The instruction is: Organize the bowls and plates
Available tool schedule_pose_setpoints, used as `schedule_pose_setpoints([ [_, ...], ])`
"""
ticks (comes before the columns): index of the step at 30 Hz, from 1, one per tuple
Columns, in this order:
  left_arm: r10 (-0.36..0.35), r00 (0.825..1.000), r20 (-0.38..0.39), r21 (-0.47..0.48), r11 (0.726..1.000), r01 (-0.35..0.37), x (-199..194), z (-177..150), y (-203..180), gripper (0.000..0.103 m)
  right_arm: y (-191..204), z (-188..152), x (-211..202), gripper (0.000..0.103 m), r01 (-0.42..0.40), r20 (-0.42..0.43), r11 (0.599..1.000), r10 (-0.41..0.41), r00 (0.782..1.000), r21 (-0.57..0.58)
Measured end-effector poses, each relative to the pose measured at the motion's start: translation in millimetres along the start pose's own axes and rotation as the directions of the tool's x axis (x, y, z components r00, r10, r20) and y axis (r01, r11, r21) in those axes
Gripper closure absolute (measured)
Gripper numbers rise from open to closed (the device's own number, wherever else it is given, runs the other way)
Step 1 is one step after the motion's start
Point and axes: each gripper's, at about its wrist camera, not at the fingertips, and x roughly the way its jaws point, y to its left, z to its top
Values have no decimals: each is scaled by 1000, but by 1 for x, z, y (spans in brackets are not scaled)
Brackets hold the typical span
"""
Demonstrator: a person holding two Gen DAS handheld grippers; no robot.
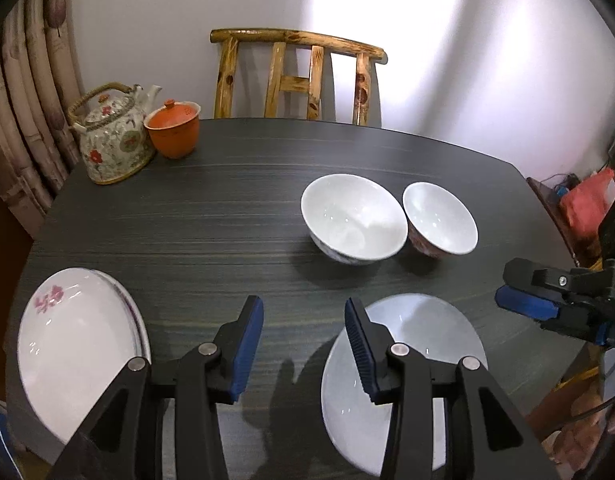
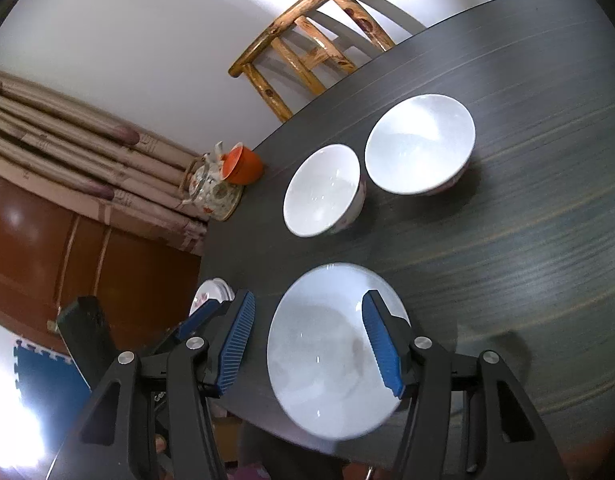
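Observation:
Two white bowls stand side by side on the dark table [image 1: 227, 208]: a larger one [image 1: 353, 218] and a smaller one [image 1: 441, 218] with a red pattern outside. A plain white plate [image 1: 427, 364] lies near the front edge. A stack of plates with a pink flower [image 1: 75, 344] lies at the front left. My left gripper [image 1: 303, 344] is open and empty above the table between the plates. My right gripper [image 2: 307, 344] is open and hovers over the plain plate [image 2: 327, 352]; the bowls [image 2: 323, 190] [image 2: 419, 144] lie beyond it.
A flowered teapot [image 1: 111, 136] and an orange lidded cup [image 1: 173, 128] stand at the table's far left corner. A wooden chair [image 1: 295, 76] stands behind the table. Curtains hang at the left. Red items lie beside the table at the right.

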Motion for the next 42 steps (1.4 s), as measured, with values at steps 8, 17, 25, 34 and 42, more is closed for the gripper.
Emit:
schedule_pose_setpoints([
  [8, -101, 994, -38, -106, 990, 97, 37, 42, 18, 60, -11, 32, 33, 49, 20, -33, 994, -17, 999, 104],
  [17, -134, 985, -109, -120, 985, 121, 83, 72, 15, 60, -23, 54, 67, 49, 46, -73, 981, -33, 997, 189],
  [25, -122, 982, -142, -116, 988, 106, 113, 79, 14, 60, -30, 64, 89, 60, 75, -116, 971, -49, 992, 226],
  [34, -103, 979, -173, -123, 989, 82, 134, 79, 15, 70, -38, 74, 103, 64, 94, -136, 969, -63, 989, 230],
  [42, -46, 985, -166, -74, 997, 34, 140, 76, 11, 96, -40, 79, 121, 81, 122, -174, 969, -85, 981, 214],
])
